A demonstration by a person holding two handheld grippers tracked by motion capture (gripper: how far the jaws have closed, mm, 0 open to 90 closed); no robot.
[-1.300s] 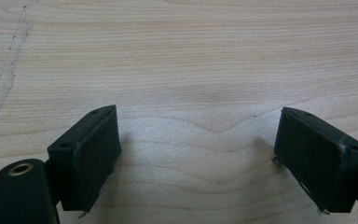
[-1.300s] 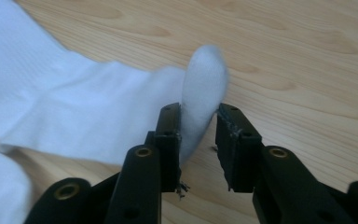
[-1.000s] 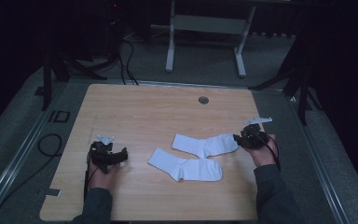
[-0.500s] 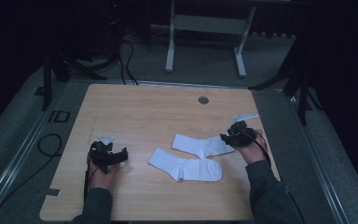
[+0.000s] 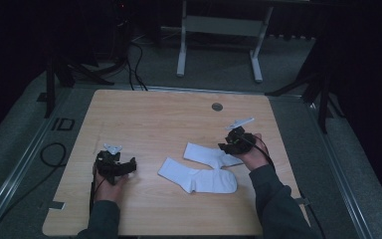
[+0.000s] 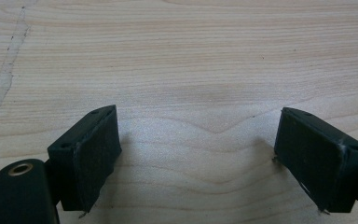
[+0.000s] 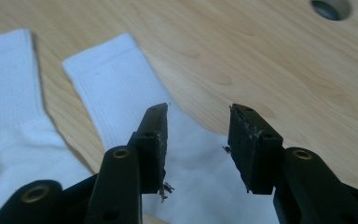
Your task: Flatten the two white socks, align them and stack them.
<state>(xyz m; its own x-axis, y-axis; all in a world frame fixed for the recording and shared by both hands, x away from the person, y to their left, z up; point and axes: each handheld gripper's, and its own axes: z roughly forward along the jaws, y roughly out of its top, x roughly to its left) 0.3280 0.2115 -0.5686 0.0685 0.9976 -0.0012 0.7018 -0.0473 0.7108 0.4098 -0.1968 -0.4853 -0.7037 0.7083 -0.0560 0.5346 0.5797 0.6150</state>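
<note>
Now the right gripper (image 5: 229,143) hangs over the far sock (image 5: 206,153) at its right end, the jaws partly parted with nothing pinched between them. In the right gripper view the sock (image 7: 116,88) runs under both black jaws, its ribbed cuff pointing away up the wooden desk (image 7: 242,56), and the pads stand clear of the cloth on either side. A second sock (image 7: 9,107) lies just beside it at the left of that view. From the high view the two white socks sit near the middle of the desk (image 5: 154,114), toward the person's edge; the near sock (image 5: 196,178) lies level and overlaps the far one where they meet.

Well apart at the left, the left gripper (image 5: 124,167) rests low on the desk, its jaws spread wide over bare wood and holding nothing, as the left gripper view shows. A round grommet hole (image 5: 217,106) sits near the far edge of the desk.
</note>
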